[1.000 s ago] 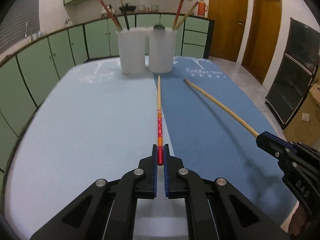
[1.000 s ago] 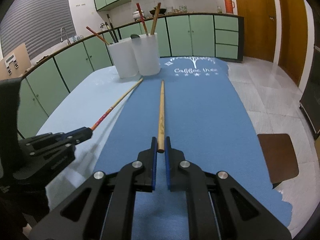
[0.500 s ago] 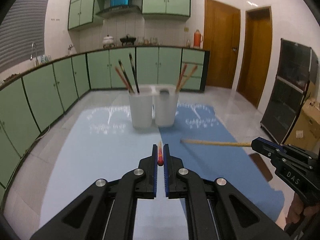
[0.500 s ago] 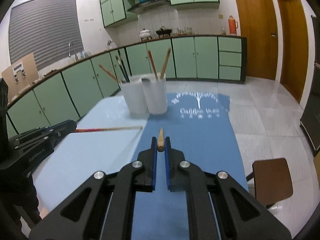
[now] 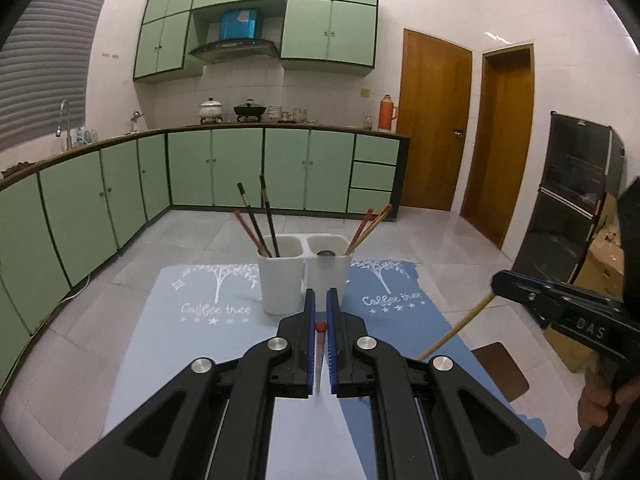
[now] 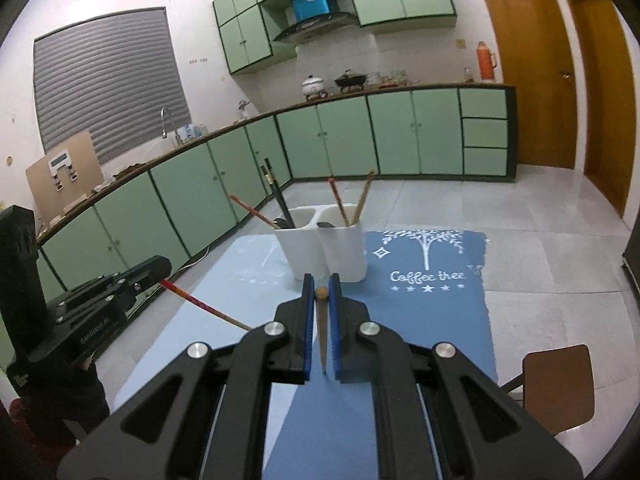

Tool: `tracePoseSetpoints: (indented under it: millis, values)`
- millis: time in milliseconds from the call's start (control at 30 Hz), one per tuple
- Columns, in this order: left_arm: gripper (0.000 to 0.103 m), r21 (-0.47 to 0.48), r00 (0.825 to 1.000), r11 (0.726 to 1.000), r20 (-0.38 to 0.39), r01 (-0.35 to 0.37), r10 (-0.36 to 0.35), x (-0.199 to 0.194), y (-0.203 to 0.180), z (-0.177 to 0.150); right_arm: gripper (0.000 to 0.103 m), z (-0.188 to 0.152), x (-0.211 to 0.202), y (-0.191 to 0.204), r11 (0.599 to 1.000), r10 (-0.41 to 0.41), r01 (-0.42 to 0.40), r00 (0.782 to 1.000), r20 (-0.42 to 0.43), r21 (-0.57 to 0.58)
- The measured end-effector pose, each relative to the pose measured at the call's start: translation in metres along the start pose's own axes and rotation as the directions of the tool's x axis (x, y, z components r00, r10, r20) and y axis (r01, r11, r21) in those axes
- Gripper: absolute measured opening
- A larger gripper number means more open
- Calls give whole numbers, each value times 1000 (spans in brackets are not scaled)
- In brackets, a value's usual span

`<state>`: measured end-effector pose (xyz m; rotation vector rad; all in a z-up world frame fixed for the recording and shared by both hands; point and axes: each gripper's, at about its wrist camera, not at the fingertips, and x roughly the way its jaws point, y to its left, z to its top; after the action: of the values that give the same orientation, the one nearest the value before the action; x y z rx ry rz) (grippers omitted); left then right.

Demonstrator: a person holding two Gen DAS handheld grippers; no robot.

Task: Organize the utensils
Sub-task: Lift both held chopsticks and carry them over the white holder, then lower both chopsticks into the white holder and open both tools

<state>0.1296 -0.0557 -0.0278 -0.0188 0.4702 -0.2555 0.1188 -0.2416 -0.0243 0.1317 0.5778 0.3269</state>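
Red chopstick [image 5: 319,326] clamped in left gripper [image 5: 320,312], plain wooden chopstick [image 6: 321,294] clamped in right gripper [image 6: 321,292], both hanging above the blue mats [image 6: 440,320]. White two-cup holder [image 5: 280,280] with more chopsticks stands just ahead.

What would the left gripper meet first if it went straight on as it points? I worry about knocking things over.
Probably the white two-cup holder: it stands just beyond the left gripper, shut on its red chopstick. Depth is hard to judge.
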Motion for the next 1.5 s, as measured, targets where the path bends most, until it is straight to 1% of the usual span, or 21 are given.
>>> tracePoseSetpoints:
  millis: [133,267,467,667,767,867,967,1033,1133,1233,1333,1500]
  values:
    - [5,24,1000,1000,14,14,-14,0,-2,9,6,17,5,5,999,3,-3,1000,-6,-32]
    - [5,47,999,999,31,23,-25,-3,-5,17,6,32,4,9,999,25,-24,1000,8,-43]
    - [5,71,995,997,90,35,-42,-7,-4,43,6,79,-6,11,996,70,-66,995,68,-62]
    - [5,85,982,995,178,43,-58,-7,-2,85,6,131,-14,20,991,80,-63,985,154,-114]
    - [5,96,970,995,238,37,-59,-3,-3,112,6,154,-11,21,990,71,-47,980,184,-130]
    - [5,93,961,995,271,36,-61,10,0,135,6,173,-2,18,990,61,-35,979,194,-134]
    - [5,89,950,996,306,31,-57,27,3,161,6,189,15,14,990,42,-16,982,186,-142]
    - [5,84,946,996,319,29,-55,39,5,173,6,195,27,10,989,26,0,984,174,-148]
    - [5,74,942,997,332,26,-49,58,10,187,6,200,49,3,989,7,16,988,152,-150]
    - [5,66,940,998,338,18,-39,80,16,194,6,202,72,-4,989,-1,19,993,119,-149]
    - [5,55,944,998,330,6,-24,106,22,194,6,200,98,-11,989,-12,24,996,84,-145]
    - [5,19,961,1000,277,3,-8,147,36,180,6,191,134,-18,991,-22,27,999,33,-132]
